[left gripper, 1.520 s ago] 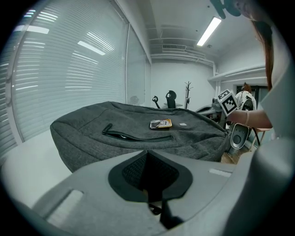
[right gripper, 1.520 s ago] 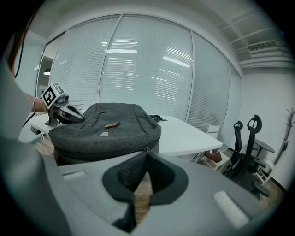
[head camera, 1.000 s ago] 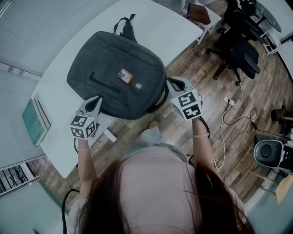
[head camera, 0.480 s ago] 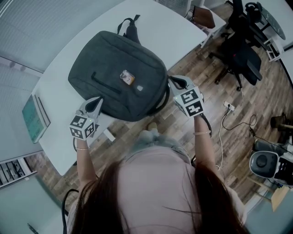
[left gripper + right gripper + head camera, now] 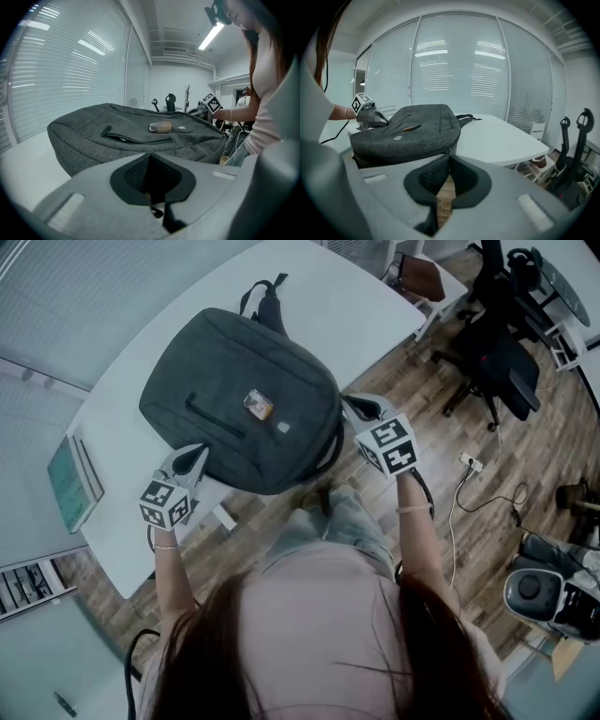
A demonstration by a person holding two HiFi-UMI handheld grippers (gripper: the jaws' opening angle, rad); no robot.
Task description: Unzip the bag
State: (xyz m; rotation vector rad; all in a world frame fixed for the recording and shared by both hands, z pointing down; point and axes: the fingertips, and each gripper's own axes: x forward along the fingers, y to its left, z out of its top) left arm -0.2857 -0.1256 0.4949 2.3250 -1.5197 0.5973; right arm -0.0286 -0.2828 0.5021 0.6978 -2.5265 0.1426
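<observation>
The bag (image 5: 244, 404) lies flat on the white surface (image 5: 366, 306), front panel up, its carry handle (image 5: 265, 294) at the far end and its near end pushed past the surface's edge towards the person. The left gripper (image 5: 192, 460) sits at the bag's near-left corner, the right gripper (image 5: 361, 409) at its near-right side. On both, the jaws are pressed together with nothing between them, so no zip pull is caught yet.

The main risk, as I judge it, is the overhang. A tug on a zip with no gripper bracing the bag could drag it off the edge. The jaws must also part before they can take a pull, and a closing bite that lands on loose fabric instead would simply slide off or bunch the cloth.

The head view alone shows both grippers flanking the bag and how much of it hangs beyond the edge. The left gripper view adds the front pocket zip (image 5: 136, 139), closed along its length, beside the small label (image 5: 160, 127). The right gripper view shows the bag's side wall from low down, and wooden floor below its jaws, so that gripper hangs off the surface. No view shows the main zip's pull clearly.
</observation>
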